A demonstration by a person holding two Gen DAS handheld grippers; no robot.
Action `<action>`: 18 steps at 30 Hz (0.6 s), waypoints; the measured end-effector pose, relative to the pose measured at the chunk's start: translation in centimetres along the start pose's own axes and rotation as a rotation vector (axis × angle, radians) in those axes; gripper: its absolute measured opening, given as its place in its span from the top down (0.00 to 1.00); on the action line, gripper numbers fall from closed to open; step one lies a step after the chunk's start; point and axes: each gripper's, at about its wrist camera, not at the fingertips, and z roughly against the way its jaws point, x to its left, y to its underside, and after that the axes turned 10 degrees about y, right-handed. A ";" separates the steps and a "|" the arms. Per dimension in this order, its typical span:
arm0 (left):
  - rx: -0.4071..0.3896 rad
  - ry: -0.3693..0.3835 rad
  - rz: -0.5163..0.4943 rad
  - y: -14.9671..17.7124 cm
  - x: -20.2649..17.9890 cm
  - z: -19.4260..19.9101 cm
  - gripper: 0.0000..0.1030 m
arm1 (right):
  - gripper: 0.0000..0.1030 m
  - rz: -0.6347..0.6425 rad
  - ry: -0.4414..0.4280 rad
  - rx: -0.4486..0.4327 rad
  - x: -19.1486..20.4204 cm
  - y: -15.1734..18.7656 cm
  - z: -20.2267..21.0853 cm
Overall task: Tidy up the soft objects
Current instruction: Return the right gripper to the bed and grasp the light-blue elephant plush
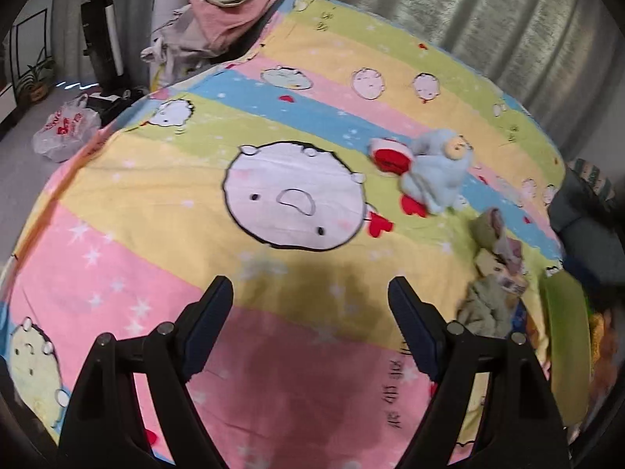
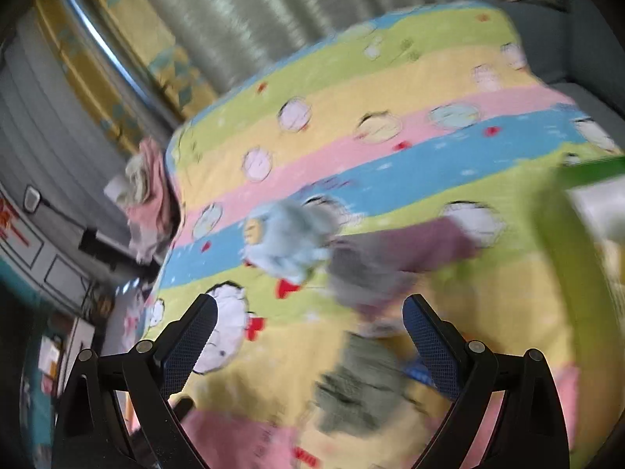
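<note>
A light blue plush toy with red parts lies on the striped cartoon bedsheet, right of the big white face print. Small olive and pinkish soft cloths lie nearer, beside a green container's rim. My left gripper hovers open over bare sheet, left of those cloths, holding nothing. The right wrist view is blurred: the blue plush toy, a purple-grey cloth and a grey-green cloth lie on the sheet. My right gripper is open above them, apart from the cloth.
A heap of pink and beige clothes sits at the bed's far corner. On the floor to the left are a plastic bag and a black upright appliance. Grey curtains hang behind. A green container stands at the right.
</note>
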 end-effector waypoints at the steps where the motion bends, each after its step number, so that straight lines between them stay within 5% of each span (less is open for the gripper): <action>1: 0.001 -0.020 0.002 -0.2 0.1 -0.1 0.21 | 0.06 0.011 0.004 0.029 1.5 -0.9 -1.6; 4: 0.003 -0.044 0.012 -0.6 0.8 0.2 0.21 | 0.06 0.014 0.021 0.079 4.8 -3.1 -6.1; 8: -0.010 -0.029 0.073 -1.5 3.1 0.8 0.22 | 0.06 0.033 0.148 0.095 7.7 -5.8 -11.7; 12: -0.004 -0.005 0.138 -2.1 4.4 0.8 0.22 | 0.07 0.037 0.214 0.167 7.8 -6.6 -16.1; 14: -0.002 0.020 0.158 -2.4 4.8 0.8 0.22 | 0.21 0.001 0.198 0.198 6.9 -6.1 -17.4; 18: -0.003 0.049 0.168 -2.8 5.0 0.9 0.22 | 0.32 0.017 0.164 0.134 6.4 -5.0 -15.9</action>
